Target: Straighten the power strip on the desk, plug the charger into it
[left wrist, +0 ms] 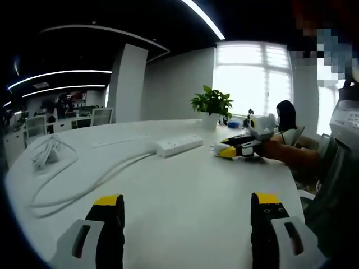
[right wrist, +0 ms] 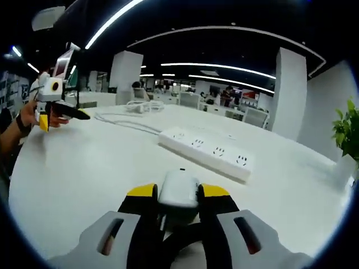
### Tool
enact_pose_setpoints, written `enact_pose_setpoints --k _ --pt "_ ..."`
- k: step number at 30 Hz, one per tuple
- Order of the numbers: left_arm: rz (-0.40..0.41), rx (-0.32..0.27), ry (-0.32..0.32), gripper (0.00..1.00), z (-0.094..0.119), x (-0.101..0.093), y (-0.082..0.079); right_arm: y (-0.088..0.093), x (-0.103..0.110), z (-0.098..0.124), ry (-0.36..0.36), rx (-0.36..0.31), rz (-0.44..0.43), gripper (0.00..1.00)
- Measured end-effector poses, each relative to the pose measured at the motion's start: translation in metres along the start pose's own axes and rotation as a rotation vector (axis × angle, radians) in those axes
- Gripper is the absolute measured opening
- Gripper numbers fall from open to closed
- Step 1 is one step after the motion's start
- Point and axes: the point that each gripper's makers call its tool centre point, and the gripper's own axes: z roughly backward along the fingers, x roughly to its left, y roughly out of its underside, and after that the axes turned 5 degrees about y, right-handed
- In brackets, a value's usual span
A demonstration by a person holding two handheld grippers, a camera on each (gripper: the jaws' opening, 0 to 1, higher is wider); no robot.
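I count one power strip [right wrist: 206, 152] on the white desk [right wrist: 84, 168], lying flat with four sockets facing up in a single row. In the left gripper view the same strip [left wrist: 178, 145] sits mid-desk, its white cord [left wrist: 90, 182] looping away towards a bundled coil [left wrist: 46, 152] near the far edge.

I see one charger [right wrist: 178, 190], a small white block. My right gripper [right wrist: 177, 193] has it pinched between both yellow-tipped jaws, close in on either side of it, just short of the strip and pointed at its long side. From the left gripper view, that right gripper [left wrist: 234, 149] rests low over the desk just beside the strip's end, with a hand [left wrist: 275, 149] behind it.

My left gripper [left wrist: 188, 203] has its jaws spread wide with nothing between them, only bare desk. In the right gripper view it [right wrist: 56, 115] hangs over the desk's edge, well apart from the strip.

One potted plant [left wrist: 212, 106] stands beyond the strip near the window [left wrist: 252, 75]. One person [left wrist: 287, 119] sits behind the desk there.
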Motion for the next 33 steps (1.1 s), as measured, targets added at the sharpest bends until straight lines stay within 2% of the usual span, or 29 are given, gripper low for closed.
enact_pose_setpoints --k 7,8,14,21,27,33 --pt "-0.001 0.003 -0.005 0.95 -0.0004 -0.0002 0.0005 0.0038 -0.0102 0.0004 -0.068 0.026 0.007 0.27" --pt "-0.002 0.008 -0.008 0.95 -0.0008 0.0002 0.0012 0.0037 -0.0085 0.0010 -0.104 0.016 0.008 0.27" --pt "-0.003 0.012 -0.012 0.95 -0.0024 0.0007 0.0008 0.0037 -0.0048 0.0017 -0.199 -0.002 0.036 0.27" --pt "-0.004 0.019 -0.011 0.95 -0.0038 -0.0002 0.0022 0.0033 -0.0008 0.0034 -0.248 -0.019 0.051 0.27" --pt "-0.001 0.020 -0.016 0.95 -0.0025 0.0002 0.0033 0.0024 -0.0003 0.0038 -0.252 -0.026 0.029 0.28" --pt "0.003 0.022 -0.016 0.95 -0.0017 0.0012 0.0050 0.0015 -0.0048 0.0050 -0.210 -0.026 -0.008 0.32"
